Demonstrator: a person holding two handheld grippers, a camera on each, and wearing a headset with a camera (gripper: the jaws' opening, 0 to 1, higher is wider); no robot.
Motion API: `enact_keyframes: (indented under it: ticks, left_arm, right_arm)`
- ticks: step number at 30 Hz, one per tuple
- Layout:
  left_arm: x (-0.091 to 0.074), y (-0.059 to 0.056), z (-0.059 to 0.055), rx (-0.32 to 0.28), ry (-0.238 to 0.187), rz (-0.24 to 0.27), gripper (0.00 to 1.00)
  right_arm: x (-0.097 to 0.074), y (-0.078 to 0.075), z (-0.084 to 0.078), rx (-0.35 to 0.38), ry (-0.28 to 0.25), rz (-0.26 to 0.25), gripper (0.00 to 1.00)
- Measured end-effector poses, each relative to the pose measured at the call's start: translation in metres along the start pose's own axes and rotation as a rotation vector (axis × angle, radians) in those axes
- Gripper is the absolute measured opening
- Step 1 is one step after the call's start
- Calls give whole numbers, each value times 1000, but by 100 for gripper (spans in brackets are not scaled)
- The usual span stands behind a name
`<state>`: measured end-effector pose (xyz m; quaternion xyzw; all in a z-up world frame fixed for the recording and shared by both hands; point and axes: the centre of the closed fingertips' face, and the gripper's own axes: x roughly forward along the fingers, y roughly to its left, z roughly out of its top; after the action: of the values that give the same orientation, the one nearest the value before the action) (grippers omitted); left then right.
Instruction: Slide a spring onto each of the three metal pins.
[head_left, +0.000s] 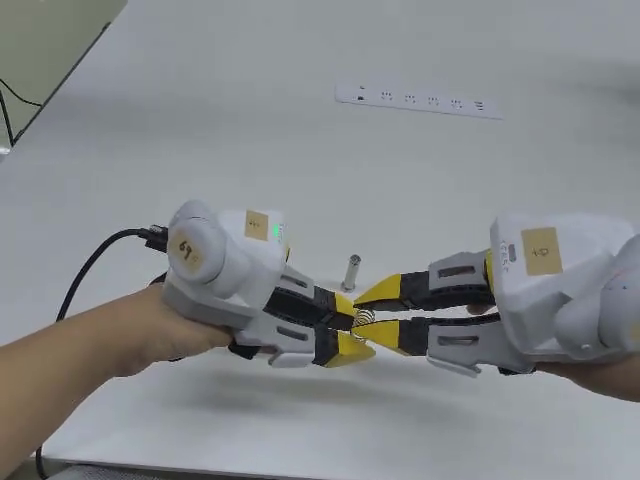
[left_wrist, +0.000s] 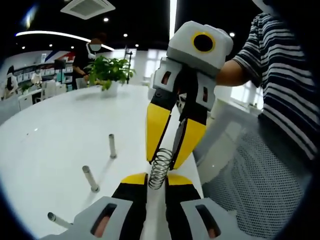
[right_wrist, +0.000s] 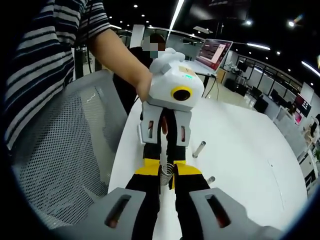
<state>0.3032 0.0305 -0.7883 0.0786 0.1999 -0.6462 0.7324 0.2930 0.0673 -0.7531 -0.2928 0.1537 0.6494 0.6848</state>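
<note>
Head view: left gripper and right gripper jaws are both pinching the spring. Squeezing unevenly, it's probably pinging off.

the left gripper and right gripper are white with yellow-and-black fingers, the spring silvery, the table white.

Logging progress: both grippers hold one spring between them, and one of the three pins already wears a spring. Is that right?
Not quite. The left gripper view shows all three pins bare; none wears a spring yet. The left gripper and right gripper do hold one spring between them.
</note>
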Motion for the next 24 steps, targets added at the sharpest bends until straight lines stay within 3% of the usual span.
enact_keyframes:
  ticks: [8, 24]
  left_arm:
    - [-4, 3, -3, -18, 10, 24, 13]
    - [-19, 7, -7, -37, 8, 62, 18]
  right_arm:
    - [1, 0, 1, -2, 2, -5, 7]
    - [-3, -8, -4, 4, 15, -37, 7]
